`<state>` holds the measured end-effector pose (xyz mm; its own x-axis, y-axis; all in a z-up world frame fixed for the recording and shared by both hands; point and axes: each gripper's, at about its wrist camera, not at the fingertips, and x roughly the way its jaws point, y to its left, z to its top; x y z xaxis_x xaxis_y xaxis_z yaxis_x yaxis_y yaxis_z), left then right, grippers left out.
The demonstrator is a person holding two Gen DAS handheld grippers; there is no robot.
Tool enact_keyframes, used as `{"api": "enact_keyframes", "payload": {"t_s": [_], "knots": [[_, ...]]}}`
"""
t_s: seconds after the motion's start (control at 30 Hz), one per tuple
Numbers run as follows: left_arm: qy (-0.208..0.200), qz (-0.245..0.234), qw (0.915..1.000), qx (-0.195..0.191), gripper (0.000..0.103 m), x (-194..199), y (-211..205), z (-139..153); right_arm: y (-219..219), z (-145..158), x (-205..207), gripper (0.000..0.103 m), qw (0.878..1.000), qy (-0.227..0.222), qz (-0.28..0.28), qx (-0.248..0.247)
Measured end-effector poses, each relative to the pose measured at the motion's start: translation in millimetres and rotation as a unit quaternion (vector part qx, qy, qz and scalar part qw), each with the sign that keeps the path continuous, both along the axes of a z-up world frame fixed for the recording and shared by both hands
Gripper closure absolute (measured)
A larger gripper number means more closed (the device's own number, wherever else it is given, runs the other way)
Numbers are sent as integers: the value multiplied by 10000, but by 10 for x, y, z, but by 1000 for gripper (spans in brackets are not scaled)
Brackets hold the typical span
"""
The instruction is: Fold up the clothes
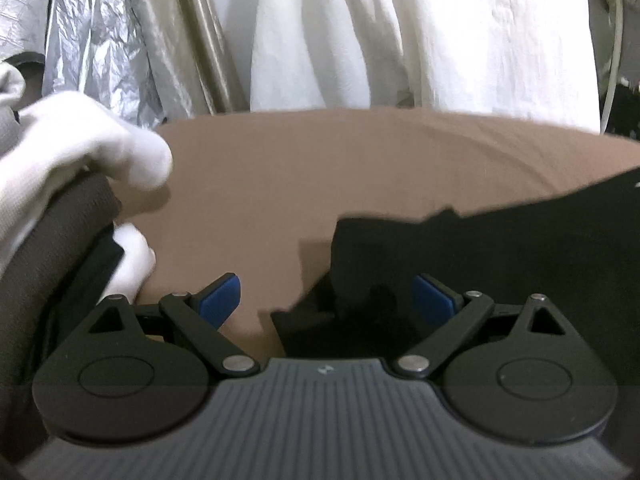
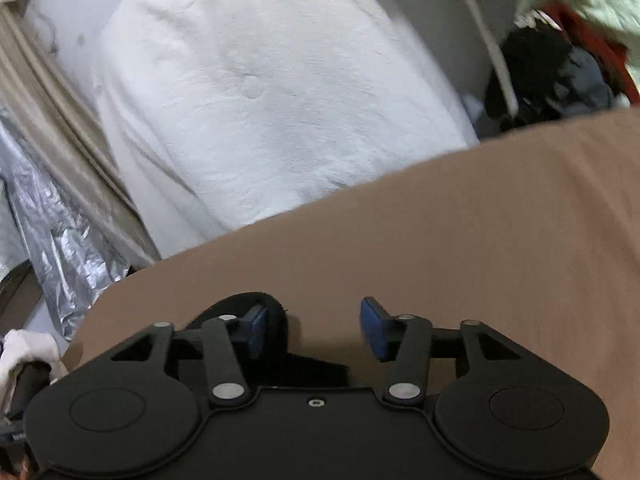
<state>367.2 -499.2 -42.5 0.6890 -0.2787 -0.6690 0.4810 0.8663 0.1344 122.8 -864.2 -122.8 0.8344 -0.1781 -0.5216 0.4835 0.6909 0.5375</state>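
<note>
The left gripper (image 1: 326, 300), a black two-finger tool with blue pads, stood nearest in its own view with its jaws wide apart and nothing pressed between the pads. A black cloth garment (image 1: 480, 264) lay on the brown cloth-covered surface (image 1: 320, 168), spreading from between those open fingers away to the right edge of the view; its ragged near edge lay just beside the right-hand pad. To the left of the garment a white-gloved hand (image 1: 76, 152) gripped a dark padded handle (image 1: 76, 216).

The right gripper (image 2: 314, 330), of the same black make with blue pads, held its jaws at a middling width, with bare brown surface between the pads. A small fold of black fabric (image 2: 256, 300) curled around its left finger; it looked to be part of the garment, though the blur left that unsure.

Beyond the garment, past the far edge of the brown surface, hung a white crinkled sheet (image 1: 400, 40), with crumpled silver foil (image 1: 100, 40) and a beige satin drape (image 1: 176, 32) further left. A heap of dark, red and pale green clothes (image 2: 568, 48) lay at the far right.
</note>
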Motion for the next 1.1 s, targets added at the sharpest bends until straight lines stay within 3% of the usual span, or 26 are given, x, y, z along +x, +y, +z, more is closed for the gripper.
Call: {"api": "enact_keyframes", "payload": {"t_s": [0.13,0.2,0.27,0.33,0.37,0.4,0.5,0.53,0.6,0.7,0.73,0.77,0.83,0.9,0.93,0.97,1.0,1.03,1.07,1.1], "knots": [[95,37,9999,85,8,-61,-32,-89,33,62,-7,45,9998,-74,79,137],[103,13,9999,131,8,-83,-28,-124,-14,65,-43,39,9972,-423,203,574],[71,66,9995,306,8,-106,-36,-160,-139,-20,-137,37,9852,-955,195,1410],[58,147,9987,490,7,-108,-38,-191,-274,-111,-275,33,9632,-1514,4,2222],[67,154,9986,497,7,-102,-25,-201,-333,-134,-331,32,9548,-1655,-86,2467],[69,150,9987,481,7,-99,-15,-200,-351,-111,-358,32,9559,-1627,-97,2444],[14,76,9994,348,7,-87,-24,-155,-174,145,-271,31,9909,-681,329,1117],[5,40,9995,306,7,-70,-47,-142,-76,221,-212,31,9959,-321,612,592],[24,-19,9997,258,7,-19,-127,-124,204,272,-64,33,9870,213,1571,-267],[29,-14,9994,353,7,135,-314,-113,632,225,162,34,9550,764,2343,-1649],[28,-8,9992,404,7,205,-384,-110,687,180,247,34,9508,851,2340,-1845],[91,-105,9988,475,6,291,-463,-121,669,123,335,34,9550,891,2185,-1797],[411,-603,9944,762,1,461,-641,-228,509,-35,504,33,9706,975,1795,-1273],[533,-742,9931,729,0,517,-695,-265,400,-136,570,32,9807,722,1619,-830],[572,-758,9934,638,3,532,-701,-266,411,-131,572,32,9805,632,1642,-872],[611,-775,9936,548,19,547,-707,-266,421,-125,574,35,9803,542,1665,-913],[649,-791,9937,457,58,563,-712,-267,438,-118,555,61,9793,426,1730,-963],[714,-706,9945,303,77,578,-697,-246,461,-109,514,84,9772,283,1839,-1020],[804,-520,9954,85,93,594,-660,-203,462,-93,471,97,9768,107,1868,-1040],[801,-358,9961,-132,94,595,-622,-152,432,-66,420,97,9788,-126,1771,-1017]]}}
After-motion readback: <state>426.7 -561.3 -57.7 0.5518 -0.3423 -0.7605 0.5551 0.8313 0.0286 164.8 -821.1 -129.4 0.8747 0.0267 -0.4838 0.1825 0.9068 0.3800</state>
